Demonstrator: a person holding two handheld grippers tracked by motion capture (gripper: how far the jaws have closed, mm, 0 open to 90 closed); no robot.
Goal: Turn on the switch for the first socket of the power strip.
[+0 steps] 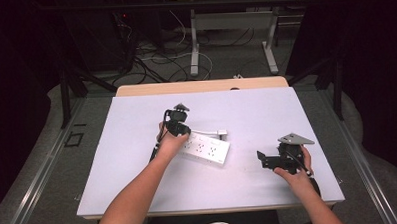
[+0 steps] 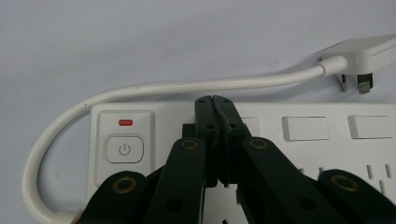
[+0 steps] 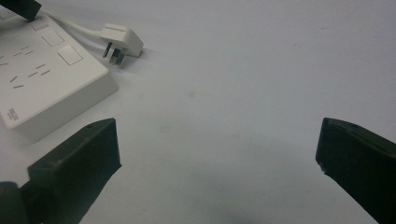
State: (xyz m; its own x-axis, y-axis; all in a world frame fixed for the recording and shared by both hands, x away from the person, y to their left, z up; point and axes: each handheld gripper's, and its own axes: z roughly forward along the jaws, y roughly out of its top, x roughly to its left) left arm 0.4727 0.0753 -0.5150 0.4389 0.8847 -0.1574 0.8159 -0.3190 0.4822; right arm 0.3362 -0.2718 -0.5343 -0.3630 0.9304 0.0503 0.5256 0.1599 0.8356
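The left tongs [image 2: 215, 100] are pressed together, tips closed with nothing between them, and rest on the top face of the white power strip [image 1: 206, 148], which lies near the middle of the counter [image 1: 139, 189], a little toward the person's edge; in the left gripper view the closed tips sit over the strip just beside the power button [image 2: 124, 150], above which a small red lamp [image 2: 125, 122] shows, so the strip's switch panel looks to be what the hand is working at; whether the tips are pushing down on the casing or merely hovering close to it cannot be told; the strip's white cable [image 2: 154, 88] loops from its end round behind it to the plug [image 2: 362, 58], which lies loose on the counter just beyond the strip's far side, pins bare and not in any socket; the right tongs [image 3: 217, 154] are spread wide and idle, held low over bare counter toward the right edge, well apart from the strip, with its near corner and the plug visible ahead of them; the step in hand seems to be pressing the switch with the closed tips; the next move calls for sliding the tips sideways onto the button and pushing straight down, lightly enough that the strip does not skid
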